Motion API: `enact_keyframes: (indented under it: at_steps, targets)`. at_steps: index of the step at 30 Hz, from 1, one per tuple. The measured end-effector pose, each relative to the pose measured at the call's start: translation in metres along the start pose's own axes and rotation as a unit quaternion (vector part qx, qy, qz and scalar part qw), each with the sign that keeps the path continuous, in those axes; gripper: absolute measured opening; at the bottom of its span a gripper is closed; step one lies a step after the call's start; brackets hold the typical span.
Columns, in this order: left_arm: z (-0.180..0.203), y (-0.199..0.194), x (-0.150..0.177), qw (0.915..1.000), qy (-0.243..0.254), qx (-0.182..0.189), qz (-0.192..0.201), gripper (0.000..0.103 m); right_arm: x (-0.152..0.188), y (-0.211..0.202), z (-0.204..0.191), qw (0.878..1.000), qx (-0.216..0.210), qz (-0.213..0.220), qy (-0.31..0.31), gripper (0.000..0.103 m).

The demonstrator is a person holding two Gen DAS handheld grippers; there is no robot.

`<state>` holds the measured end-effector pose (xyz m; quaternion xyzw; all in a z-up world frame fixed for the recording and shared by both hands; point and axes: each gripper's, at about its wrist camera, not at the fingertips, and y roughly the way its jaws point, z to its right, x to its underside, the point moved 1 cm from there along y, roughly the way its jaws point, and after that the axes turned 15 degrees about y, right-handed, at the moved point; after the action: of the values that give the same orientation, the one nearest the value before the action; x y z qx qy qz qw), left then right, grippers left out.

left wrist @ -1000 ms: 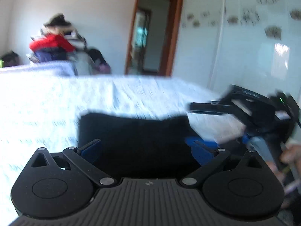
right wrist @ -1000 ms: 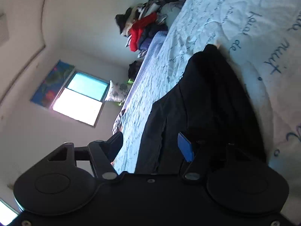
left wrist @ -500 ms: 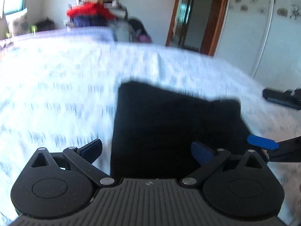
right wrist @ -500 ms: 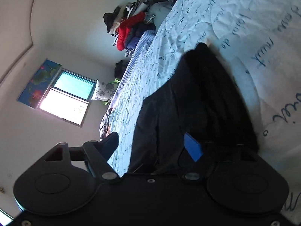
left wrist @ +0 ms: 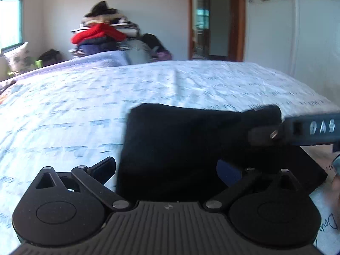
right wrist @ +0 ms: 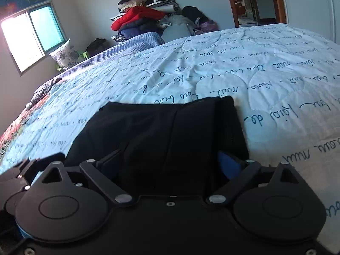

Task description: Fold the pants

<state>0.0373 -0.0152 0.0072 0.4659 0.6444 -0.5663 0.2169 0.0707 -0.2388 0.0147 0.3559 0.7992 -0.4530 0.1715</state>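
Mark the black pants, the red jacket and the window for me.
black pants (right wrist: 161,131): right wrist view, middle of the folded cloth.
red jacket (right wrist: 138,17): right wrist view, its upper side on the pile.
window (right wrist: 31,34): right wrist view, the glass.

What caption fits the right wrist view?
Open right gripper over folded black pants on a script-printed bedspread.

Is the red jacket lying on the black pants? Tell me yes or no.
No, the red jacket sits on the clothes pile by the far wall, apart from the black pants.
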Motion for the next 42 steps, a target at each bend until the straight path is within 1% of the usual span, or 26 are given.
enact_keyframes:
  at_steps: [2,4,6,8,9,10,12,13,14,16,17,18,19,20,22,23,24,26,28,31,32,34,35,36,40,42]
  targets:
    - [-0.006,-0.007,0.004,0.9999,-0.006,-0.009,0.004,0.103,-0.01,-0.003,-0.004,1.0,-0.001,0.02,-0.004,0.096]
    - [-0.008,-0.005,0.008,0.9999,-0.01,-0.005,-0.013,0.103,-0.014,-0.003,-0.009,0.999,0.013,0.028,-0.022,0.096]
    - [-0.007,-0.002,0.015,0.9996,-0.012,0.001,-0.025,0.103,-0.011,0.007,-0.014,0.998,0.036,0.015,-0.051,0.096]
    - [-0.013,-0.005,0.015,0.9992,-0.027,0.006,-0.029,0.103,0.001,0.024,-0.015,0.991,0.079,-0.02,-0.108,0.096]
    - [-0.016,-0.008,0.014,0.9989,-0.031,0.006,-0.034,0.103,0.006,0.021,-0.013,0.989,0.074,-0.007,-0.13,0.1]
    - [-0.02,-0.013,0.014,0.9988,-0.036,0.005,-0.034,0.103,0.007,0.015,-0.01,0.989,0.066,-0.007,-0.133,0.1]
    - [-0.027,-0.026,0.018,0.9989,-0.045,0.004,-0.017,0.103,0.001,0.0,-0.001,0.993,0.06,-0.006,-0.104,0.1]
    - [-0.029,-0.029,0.02,0.9988,-0.048,0.006,-0.012,0.103,-0.003,-0.009,0.001,0.995,0.06,0.009,-0.083,0.1]
    - [-0.03,-0.028,0.021,0.9986,-0.05,0.007,-0.014,0.103,-0.007,-0.02,0.0,0.996,0.048,0.029,-0.067,0.1]
    - [-0.028,-0.021,0.022,0.9983,-0.05,0.01,-0.028,0.103,-0.013,-0.035,-0.007,0.997,0.001,0.066,-0.045,0.1]
    - [-0.026,-0.016,0.023,0.9981,-0.051,0.01,-0.033,0.103,-0.013,-0.037,-0.012,0.996,-0.018,0.077,-0.042,0.1]
    - [-0.025,-0.014,0.025,0.9981,-0.053,0.012,-0.031,0.103,-0.012,-0.033,-0.019,0.996,-0.025,0.073,-0.053,0.102]
    - [-0.024,-0.012,0.027,0.998,-0.054,0.013,-0.03,0.103,-0.008,-0.024,-0.025,0.995,-0.016,0.055,-0.077,0.102]
    - [-0.024,-0.011,0.029,0.9977,-0.058,0.013,-0.031,0.103,-0.003,-0.01,-0.029,0.993,0.013,0.031,-0.109,0.102]
    - [-0.027,-0.011,0.032,0.997,-0.069,0.02,-0.031,0.103,0.013,0.021,-0.024,0.983,0.092,-0.019,-0.158,0.102]
    - [-0.029,-0.011,0.033,0.9965,-0.074,0.023,-0.031,0.103,0.016,0.017,-0.015,0.988,0.07,-0.002,-0.138,0.102]
    - [-0.03,-0.011,0.034,0.996,-0.08,0.025,-0.03,0.103,0.014,0.011,-0.007,0.993,0.053,0.002,-0.108,0.103]
    - [-0.03,-0.01,0.035,0.9956,-0.084,0.026,-0.032,0.103,0.006,0.004,0.0,0.996,0.048,-0.008,-0.071,0.102]
    - [-0.028,-0.01,0.034,0.996,-0.08,0.023,-0.033,0.103,0.0,-0.004,-0.005,0.997,0.049,0.01,-0.051,0.103]
    - [-0.027,-0.01,0.033,0.9965,-0.075,0.018,-0.033,0.103,-0.005,-0.003,-0.018,0.997,0.028,0.018,-0.065,0.103]
    - [-0.027,-0.01,0.033,0.9964,-0.075,0.018,-0.033,0.103,-0.003,0.003,-0.021,0.997,0.034,0.011,-0.075,0.103]
    - [-0.027,-0.01,0.034,0.9963,-0.076,0.018,-0.033,0.103,0.007,0.023,-0.021,0.992,0.063,-0.03,-0.101,0.103]
    - [-0.027,-0.01,0.034,0.9964,-0.076,0.018,-0.034,0.103,0.015,0.025,-0.019,0.991,0.063,-0.018,-0.12,0.103]
    - [-0.027,-0.011,0.034,0.9964,-0.076,0.017,-0.033,0.103,0.021,0.019,-0.017,0.99,0.051,0.005,-0.128,0.103]
    - [-0.026,-0.01,0.034,0.9966,-0.074,0.015,-0.034,0.103,0.017,0.004,-0.012,0.994,0.054,-0.003,-0.097,0.103]
    - [-0.025,-0.01,0.033,0.9968,-0.072,0.013,-0.034,0.103,0.01,-0.002,-0.014,0.996,0.049,0.003,-0.08,0.103]
